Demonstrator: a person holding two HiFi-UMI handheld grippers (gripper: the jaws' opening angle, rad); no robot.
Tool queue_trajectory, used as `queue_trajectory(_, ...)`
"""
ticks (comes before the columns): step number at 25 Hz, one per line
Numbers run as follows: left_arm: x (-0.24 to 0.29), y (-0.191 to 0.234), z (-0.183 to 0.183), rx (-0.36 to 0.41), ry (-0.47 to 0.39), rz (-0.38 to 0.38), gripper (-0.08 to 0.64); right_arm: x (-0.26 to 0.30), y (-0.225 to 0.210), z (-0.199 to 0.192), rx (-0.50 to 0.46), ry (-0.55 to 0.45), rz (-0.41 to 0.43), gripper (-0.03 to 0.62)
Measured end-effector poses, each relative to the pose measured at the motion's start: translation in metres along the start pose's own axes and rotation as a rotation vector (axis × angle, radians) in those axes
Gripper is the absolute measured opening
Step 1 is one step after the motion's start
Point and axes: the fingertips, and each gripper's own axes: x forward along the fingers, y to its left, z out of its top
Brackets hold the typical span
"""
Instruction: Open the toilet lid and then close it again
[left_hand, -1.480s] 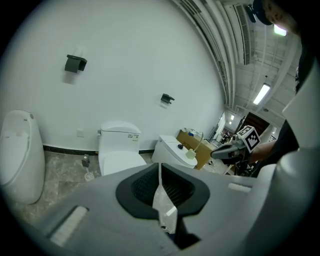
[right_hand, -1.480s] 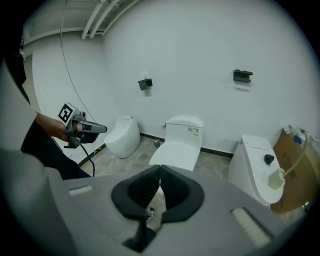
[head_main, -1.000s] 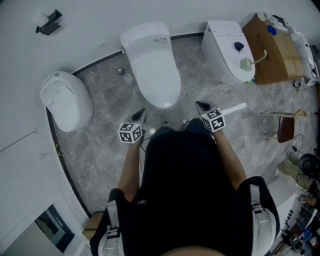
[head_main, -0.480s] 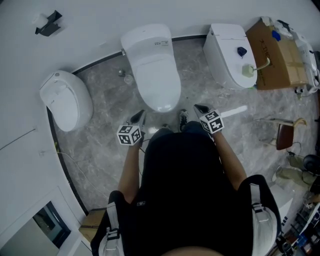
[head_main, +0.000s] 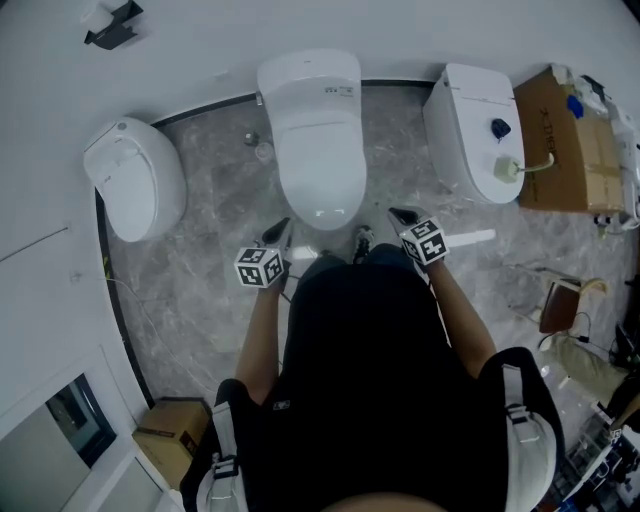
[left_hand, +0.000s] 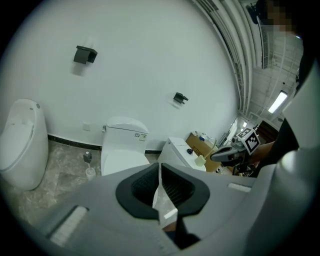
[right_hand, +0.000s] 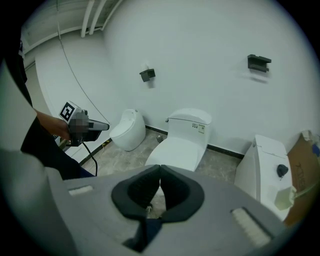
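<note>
L tool (head_main: 278, 231) & R tool (head_main: 402, 214) flank toilet lid (head_main: 320, 165) front, not touching

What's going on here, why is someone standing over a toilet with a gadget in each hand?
A person stands facing the middle toilet, holding a two-jaw gripper in each hand. The left gripper and right gripper are both shut and empty, held just short of the bowl's front. The lid is down, and neither gripper touches it.

Left gripper (left_hand: 160, 172) jaws closed, nothing btwn them. Straight ahead: white ceramic toilet (left_hand: 120, 150), lid down. Egg-shaped white toilet (left_hand: 20, 145) at far left. Right gripper (left_hand: 216, 156) w/ marker cube over on the right.
</note>
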Motion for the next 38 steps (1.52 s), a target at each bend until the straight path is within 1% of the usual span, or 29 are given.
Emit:
queue_trajectory(6, 0.013, -0.007, 0.01, -0.024, -0.025, 0.051, 0.026, 0.01, -0.027, 0.009, -0.035, 0.004, 0.041, 0.005)
queue_trajectory(10, 0.015, -0.01, 0.015, -0.048, -0.033, 0.085, 0.026, 0.016, -0.038, 0.011, -0.029, 0.031, 0.073, 0.005)
queue_trajectory(15, 0.014, -0.012, 0.013, -0.076, -0.031, 0.131, 0.026, 0.027, -0.045, 0.018, -0.046, 0.038, 0.12, 0.005)
queue_trajectory(20, 0.016, -0.017, 0.006, -0.108, -0.023, 0.167, 0.026, 0.036, -0.05, 0.009, -0.069, 0.065, 0.171, 0.005)
queue_trajectory(24, 0.023, -0.019, 0.002, -0.107, -0.019, 0.197, 0.026, 0.042, -0.051, -0.005, -0.091, 0.099, 0.213, 0.004)
queue_trajectory(27, 0.027, -0.013, 0.001, -0.148, -0.05, 0.223, 0.026, 0.047, -0.051, -0.018, -0.101, 0.128, 0.237, 0.005)
queue_trajectory(30, 0.031, -0.01, -0.001, -0.173, -0.049, 0.231, 0.026, 0.051, -0.053, -0.026, -0.101, 0.161, 0.245, 0.005)
queue_trajectory(35, 0.037, -0.004, -0.011, -0.199, -0.008, 0.228, 0.026, 0.059, -0.058, -0.036, -0.06, 0.207, 0.256, 0.005)
queue_trajectory(38, 0.045, 0.008, -0.019, -0.217, 0.023, 0.215, 0.026, 0.072, -0.061, -0.037, -0.061, 0.228, 0.249, 0.005)
